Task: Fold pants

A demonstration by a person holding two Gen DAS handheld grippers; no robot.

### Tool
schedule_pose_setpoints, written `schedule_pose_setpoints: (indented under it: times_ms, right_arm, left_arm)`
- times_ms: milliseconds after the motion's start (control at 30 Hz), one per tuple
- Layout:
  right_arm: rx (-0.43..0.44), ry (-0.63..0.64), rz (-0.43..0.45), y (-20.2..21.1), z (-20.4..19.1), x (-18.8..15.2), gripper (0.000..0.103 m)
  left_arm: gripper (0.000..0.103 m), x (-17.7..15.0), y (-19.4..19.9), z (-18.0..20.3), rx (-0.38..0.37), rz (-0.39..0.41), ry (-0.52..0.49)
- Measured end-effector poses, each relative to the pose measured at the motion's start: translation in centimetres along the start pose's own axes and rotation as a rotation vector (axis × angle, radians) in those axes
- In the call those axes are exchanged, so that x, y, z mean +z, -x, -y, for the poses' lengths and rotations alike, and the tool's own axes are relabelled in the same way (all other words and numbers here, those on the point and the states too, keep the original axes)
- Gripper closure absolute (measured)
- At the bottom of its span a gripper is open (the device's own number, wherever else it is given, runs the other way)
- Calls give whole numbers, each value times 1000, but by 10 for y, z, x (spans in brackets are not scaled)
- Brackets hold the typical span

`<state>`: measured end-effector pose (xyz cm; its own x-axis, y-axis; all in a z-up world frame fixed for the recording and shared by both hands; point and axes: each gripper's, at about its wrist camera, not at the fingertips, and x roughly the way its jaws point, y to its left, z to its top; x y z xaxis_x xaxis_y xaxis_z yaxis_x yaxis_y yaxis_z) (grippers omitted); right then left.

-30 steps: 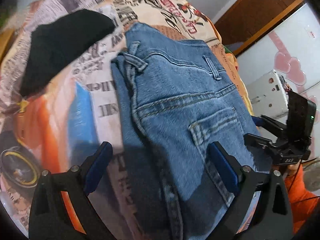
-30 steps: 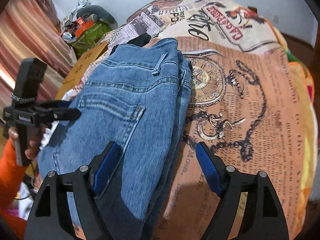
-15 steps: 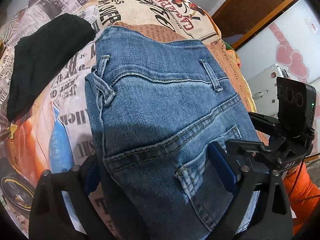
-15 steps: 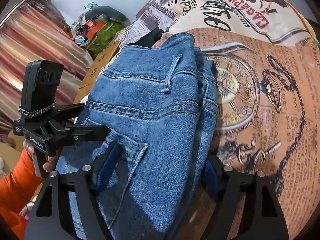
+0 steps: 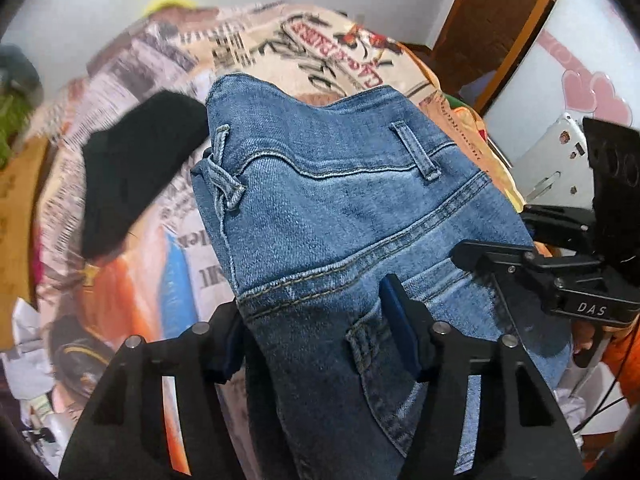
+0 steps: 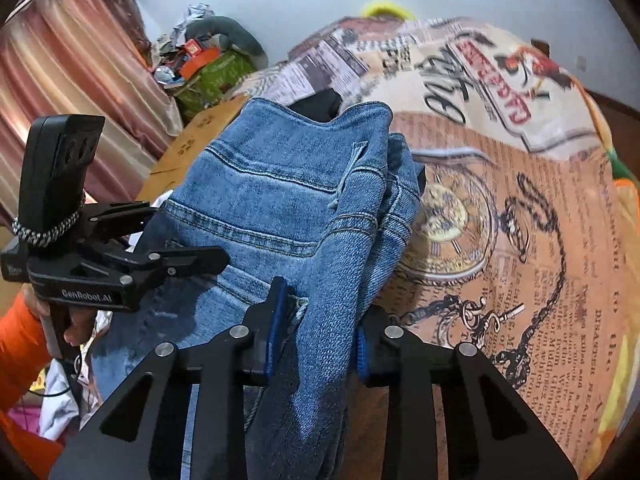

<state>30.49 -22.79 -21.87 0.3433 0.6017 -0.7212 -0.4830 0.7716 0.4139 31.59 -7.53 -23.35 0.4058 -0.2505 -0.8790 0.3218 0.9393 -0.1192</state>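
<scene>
Jeans: blue denim jeans (image 5: 332, 216), already doubled lengthwise, lie on a bed under a newspaper-print bedspread (image 6: 520, 240); the waistband end points far, toward the wall, and the near part is bunched up between the two tools.
Left tool: the left tool (image 5: 316, 340) has its blue pads on either side of the fabric just below the yoke seam, beside the back pocket; its jaws are closing, with denim filling the gap and touching both pads.
Right tool: the right tool (image 6: 320, 332) pinches a thick ridge of layered denim at the right edge of the jeans; its jaws are closing too, and the cloth is squeezed tight between the pads.
Step in hand: likely securing both sides of the seat so the near part can be carried over toward the waistband.
Grip advice: let both tools finish closing before lifting, and catch all layers, or the under-leg will slide out.
Motion advice: raise both hands evenly and keep them level so the fold line stays straight across.
Landing: lay the edges square on the waistband, then release.
Hazard: a black cloth (image 5: 136, 172) lies just beside the far-left corner of the jeans; keep the fold clear of it.
Unclear: the leg ends are out of view.
</scene>
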Motion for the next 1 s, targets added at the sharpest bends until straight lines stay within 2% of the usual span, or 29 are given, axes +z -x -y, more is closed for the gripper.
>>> schedule_pose_setpoints:
  times_ms: [133, 267, 567, 600, 733, 1000]
  right_arm:
    - [-20, 46, 30, 15, -19, 10, 79]
    - [-25, 90, 74, 29, -39, 23, 81]
    - [-7, 184, 186, 37, -82, 76, 88]
    - [-24, 196, 181, 34, -87, 83, 88]
    - [2, 231, 196, 13, -102, 108, 89]
    - [31, 247, 208, -44, -112, 166, 89]
  left_arm:
    - [47, -5, 36, 6, 62, 102, -45]
    - [48, -4, 65, 3, 92, 181, -54]
    - [50, 17, 117, -50, 143, 333, 11]
    - [50, 18, 120, -58, 145, 342, 25]
    - [51, 27, 125, -98, 153, 364, 89]
    - [51, 59, 114, -166, 197, 386, 142]
